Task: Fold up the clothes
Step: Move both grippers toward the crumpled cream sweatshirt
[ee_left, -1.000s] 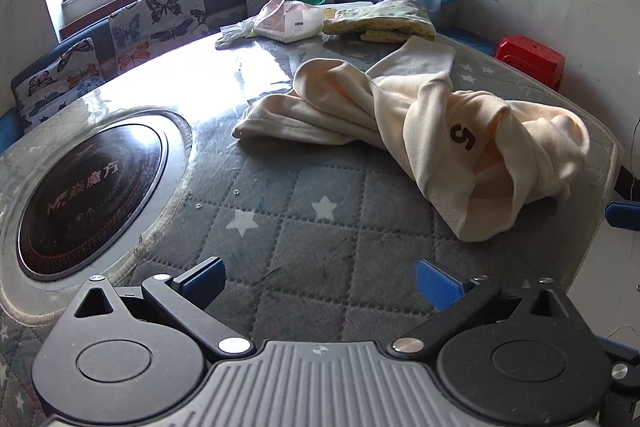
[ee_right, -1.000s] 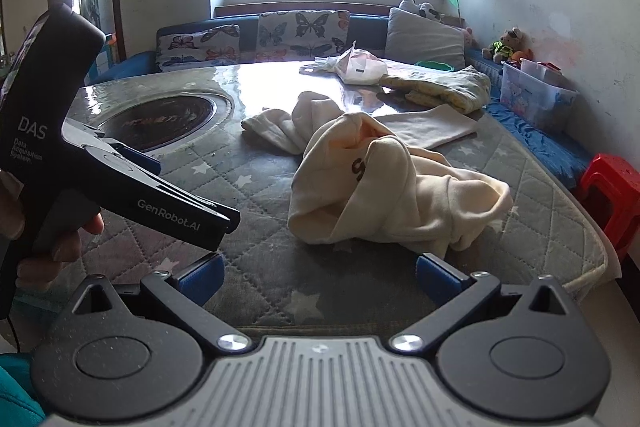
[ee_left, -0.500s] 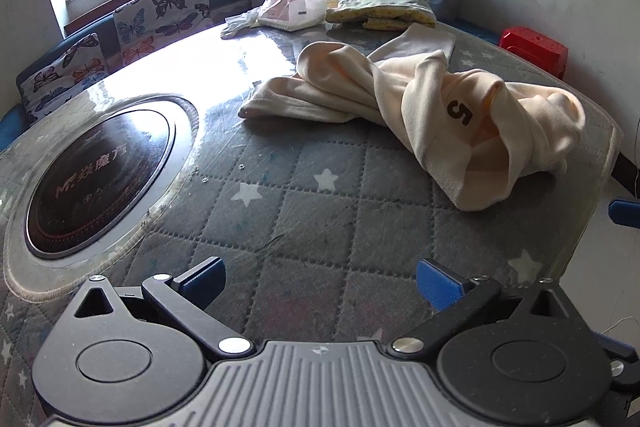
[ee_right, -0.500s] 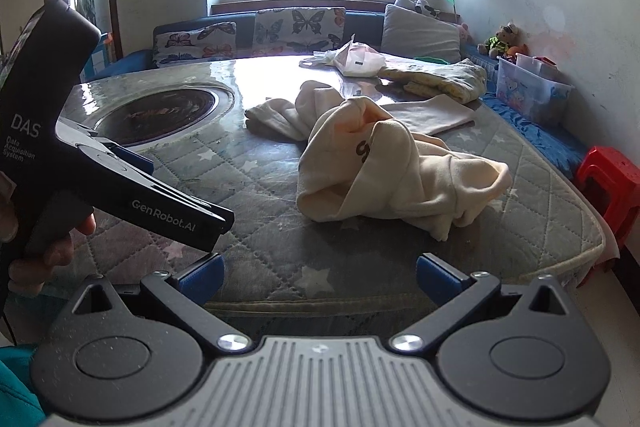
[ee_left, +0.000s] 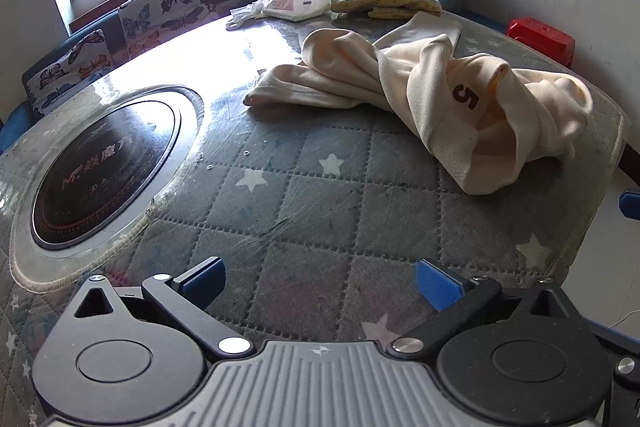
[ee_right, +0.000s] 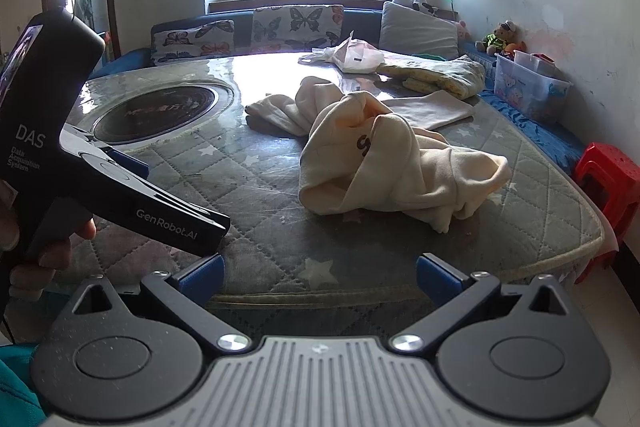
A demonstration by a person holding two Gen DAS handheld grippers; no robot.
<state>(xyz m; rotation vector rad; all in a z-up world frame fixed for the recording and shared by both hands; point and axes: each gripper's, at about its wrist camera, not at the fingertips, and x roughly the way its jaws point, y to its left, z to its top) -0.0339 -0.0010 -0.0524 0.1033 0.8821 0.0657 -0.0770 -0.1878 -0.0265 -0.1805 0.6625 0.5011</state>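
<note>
**Nothing folded yet: both grippers empty, garment in a heap**

Both grippers hover at the near edge of the counter with their blue-tipped fingers spread wide and nothing between them: the left gripper (ee_left: 320, 277) over the quilted cover, the right gripper (ee_right: 320, 277) just short of the edge. A hand (ee_right: 36, 247) grips the left tool's handle in the right wrist view.

Beyond them, well apart from either gripper, the cream garment (ee_left: 460, 99) lies crumpled toward the right edge of the counter (ee_left: 312, 211), twisted on itself, a dark "5" showing on one fold and one flat part trailing toward the far edge. By my reading the task is at its start: no flattening, no crease made. Left to do: grasp it, spread it flat, then fold. A yellow cloth pile (ee_left: 392, 1) sits near the far edge, seemingly folded.
</note>
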